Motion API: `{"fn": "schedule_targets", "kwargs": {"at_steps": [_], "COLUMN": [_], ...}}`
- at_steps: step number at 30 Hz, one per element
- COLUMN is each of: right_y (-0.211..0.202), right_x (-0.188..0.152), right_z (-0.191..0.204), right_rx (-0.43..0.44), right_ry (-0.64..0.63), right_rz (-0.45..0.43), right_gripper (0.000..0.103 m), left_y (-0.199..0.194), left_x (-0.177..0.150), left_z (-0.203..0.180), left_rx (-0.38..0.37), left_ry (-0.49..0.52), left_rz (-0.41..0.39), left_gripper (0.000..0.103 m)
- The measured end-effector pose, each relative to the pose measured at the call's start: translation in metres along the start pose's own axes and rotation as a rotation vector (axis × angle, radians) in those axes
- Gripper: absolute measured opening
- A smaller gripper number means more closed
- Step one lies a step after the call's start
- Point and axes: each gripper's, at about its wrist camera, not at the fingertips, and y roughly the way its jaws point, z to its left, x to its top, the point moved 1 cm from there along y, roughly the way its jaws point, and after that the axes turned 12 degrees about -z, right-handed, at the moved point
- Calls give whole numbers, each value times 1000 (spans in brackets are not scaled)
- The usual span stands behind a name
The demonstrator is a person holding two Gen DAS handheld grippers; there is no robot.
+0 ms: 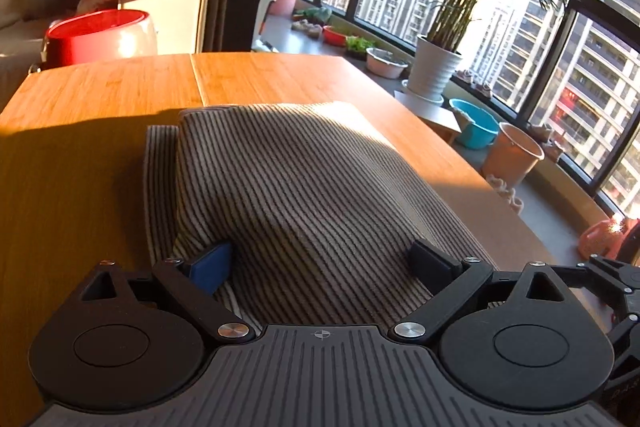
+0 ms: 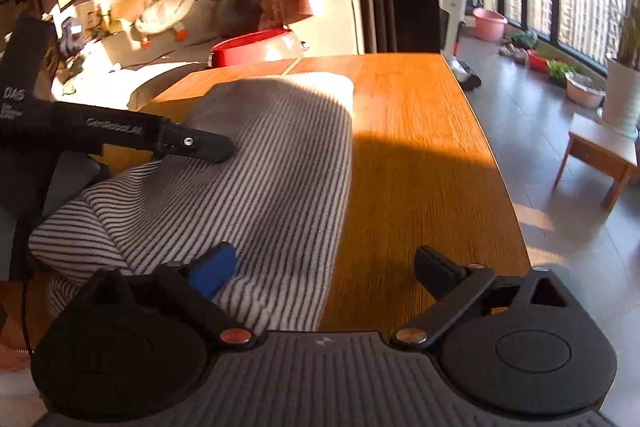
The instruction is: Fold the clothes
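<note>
Folded striped garment lies ahead of my spread left tool and right tool; only tidying seems left.

Striped garment, grey-white, folded into thick rectangle, flat on wooden table, partly sunlit.

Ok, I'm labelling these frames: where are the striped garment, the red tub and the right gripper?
striped garment [image 1: 304, 187], left wrist view, top fold.
red tub [image 1: 96, 37], left wrist view, side wall.
right gripper [image 2: 326, 273], right wrist view, between its fingertips.
</note>
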Motion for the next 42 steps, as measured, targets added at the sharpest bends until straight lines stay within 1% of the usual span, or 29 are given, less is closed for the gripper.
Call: {"fn": "schedule_targets", "kwargs": {"at_steps": [1, 3, 4, 8, 10, 11, 13, 14, 15, 16, 17, 18, 19, 20, 21, 24, 26, 28, 29, 30, 33, 34, 37, 40, 42], "right_y": [0, 0, 0, -4, -9, -12, -23, -28, -32, -37, -41, -42, -43, -39, -33, -17, -19, -27, -33, -38, -58, -60, -54, -39, -28], "right_x": [0, -1, -2, -4, -7, -6, -1, 6, 14, 20, 25, 28, 31, 29, 24, -1, 6, 14, 17, 18, 13, 9, -3, -16, -22], "right_z": [-1, 0, -1, -4, -8, -8, -2, 6, 14, 23, 31, 39, 46, 55, 61, 77, 82, 88, 92, 95, 108, 112, 120, 127, 131], "right_rx": [9, 12, 17, 36, 30, 24, -1, -5, 5, 26, 60, 108, 156, 201, 220, 232, 229, 219, 232, 252, 332, 356, 408, 384, 380], "right_ry": [1, -4, 3, 31, 80, 83, 11, -59, -117, -168, -197, -208, -218, -238, -259, -342, -383, -453, -507, -549, -707, -749, -811, -868, -877], "right_rz": [-13, 0, -8, -39, -88, -112, -193, -226, -245, -258, -263, -249, -234, -198, -161, -85, -80, -106, -118, -123, -119, -103, -39, -26, -28], "right_gripper": [103, 103, 103, 103, 103, 103, 102, 95, 79, 70, 58, 54, 54, 53, 53, 54, 55, 61, 64, 71, 81, 82, 83, 82, 82], "left_y": [-2, -6, -8, -9, -9, -9, -9, -10, -10, -11, -11, -12, -14, -16, -19, -33, -44, -53, -58, -61, -68, -68, -69, -71, -73], "left_x": [-1, -3, -3, -4, -5, -5, -5, -7, -8, -9, -9, -10, -10, -9, -8, -5, -3, -1, 0, 1, 1, 1, 2, 2, 2], "left_z": [1, 2, 3, 8, 10, 11, 11, 10, 10, 9, 8, 8, 8, 9, 11, 20, 27, 33, 36, 39, 44, 45, 43, 40, 40], "left_rx": [-7, -24, -29, -14, -20, -22, -23, -19, -14, -10, -3, 3, 7, 14, 23, 55, 80, 101, 111, 117, 129, 129, 117, 105, 103], "left_ry": [-6, -15, -19, -56, -61, -61, -45, -41, -36, -33, -30, -28, -30, -36, -45, -57, -53, -47, -46, -48, -54, -56, -58, -49, -45], "left_rz": [2, 10, 19, 44, 52, 56, 59, 52, 46, 40, 34, 28, 24, 20, 16, -6, -28, -45, -52, -56, -61, -60, -61, -66, -72], "left_gripper": [99, 102, 103, 103, 103, 103, 103, 103, 103, 103, 103, 103, 103, 103, 103, 101, 101, 101, 101, 101, 101, 101, 101, 101, 101]}}
